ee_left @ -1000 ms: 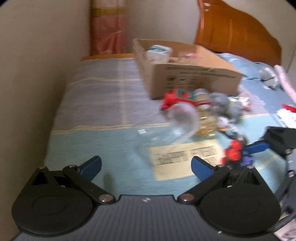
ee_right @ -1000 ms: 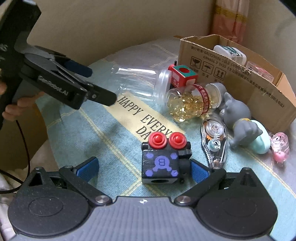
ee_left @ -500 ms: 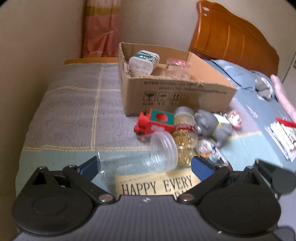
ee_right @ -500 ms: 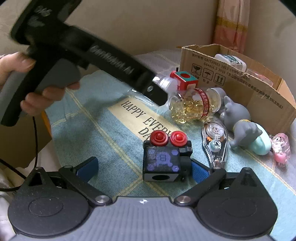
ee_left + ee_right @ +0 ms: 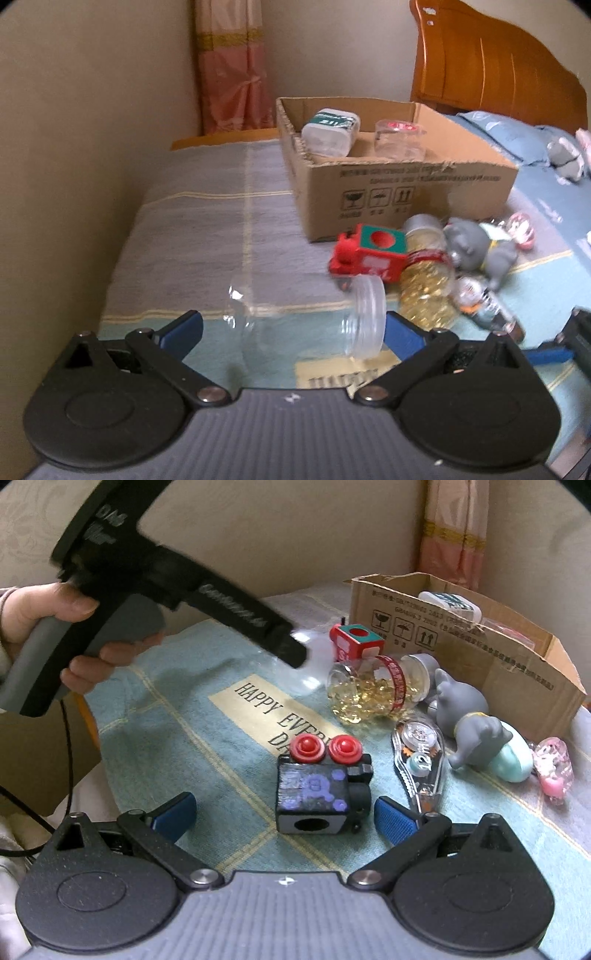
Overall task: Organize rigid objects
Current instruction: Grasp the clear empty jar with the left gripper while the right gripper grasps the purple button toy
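Observation:
A clear plastic jar [image 5: 310, 321] lies on its side on the bed, between the blue pads of my open left gripper [image 5: 293, 332], untouched by either pad. A black toy block with two red knobs [image 5: 319, 784] sits between the pads of my open right gripper [image 5: 284, 814], nearer the right pad. Beyond lie a red toy train block [image 5: 369, 253], a jar of golden capsules [image 5: 373, 690], a grey figurine [image 5: 469, 720], a correction tape [image 5: 421, 760] and a pink charm [image 5: 554, 768]. The cardboard box [image 5: 406, 184] holds a white container [image 5: 330, 131] and a clear cup [image 5: 399, 142].
The wall runs along the left of the bed. A wooden headboard [image 5: 491, 70] and a curtain [image 5: 232, 66] stand behind the box. The left gripper's body [image 5: 177, 579] and the holding hand cross the upper left of the right wrist view.
My left gripper has swung down and forward so the clear jar now lies between its pads. My right gripper has stayed around the black block.

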`<action>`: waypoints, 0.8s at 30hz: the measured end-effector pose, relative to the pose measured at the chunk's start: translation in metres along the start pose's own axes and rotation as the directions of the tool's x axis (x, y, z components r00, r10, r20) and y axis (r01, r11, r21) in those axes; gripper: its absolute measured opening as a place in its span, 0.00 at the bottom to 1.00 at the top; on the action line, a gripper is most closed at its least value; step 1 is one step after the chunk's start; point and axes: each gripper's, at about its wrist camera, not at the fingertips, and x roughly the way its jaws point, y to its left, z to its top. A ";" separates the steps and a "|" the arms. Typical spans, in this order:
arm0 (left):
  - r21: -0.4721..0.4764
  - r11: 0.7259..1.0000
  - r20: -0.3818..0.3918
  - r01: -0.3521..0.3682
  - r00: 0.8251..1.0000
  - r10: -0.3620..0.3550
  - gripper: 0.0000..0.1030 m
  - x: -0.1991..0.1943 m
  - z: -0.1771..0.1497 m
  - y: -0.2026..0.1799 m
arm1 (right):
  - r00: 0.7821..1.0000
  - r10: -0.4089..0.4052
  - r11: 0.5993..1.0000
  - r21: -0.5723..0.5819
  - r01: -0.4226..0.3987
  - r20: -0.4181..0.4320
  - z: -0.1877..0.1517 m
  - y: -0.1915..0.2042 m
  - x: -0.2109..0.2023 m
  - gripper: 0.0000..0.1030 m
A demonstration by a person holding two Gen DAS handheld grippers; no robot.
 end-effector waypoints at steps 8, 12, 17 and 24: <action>0.034 0.999 -0.001 0.025 1.000 -0.025 0.99 0.013 0.002 -0.005 | 0.999 -0.042 0.998 0.038 0.043 -0.033 0.009 -0.005 0.006 1.00; 0.042 0.999 -0.004 0.030 1.000 -0.030 0.99 0.017 0.001 -0.009 | 0.998 -0.049 0.998 0.033 0.051 -0.047 0.013 -0.004 0.009 0.99; 0.050 0.998 -0.002 0.030 1.000 -0.030 0.98 0.016 0.002 -0.008 | 0.997 -0.050 0.998 0.037 0.052 -0.057 0.019 -0.006 0.010 0.86; 0.056 0.998 0.005 0.030 1.000 -0.030 0.93 0.017 0.005 -0.006 | 0.994 -0.074 0.995 0.059 0.079 -0.076 0.025 -0.013 0.007 0.64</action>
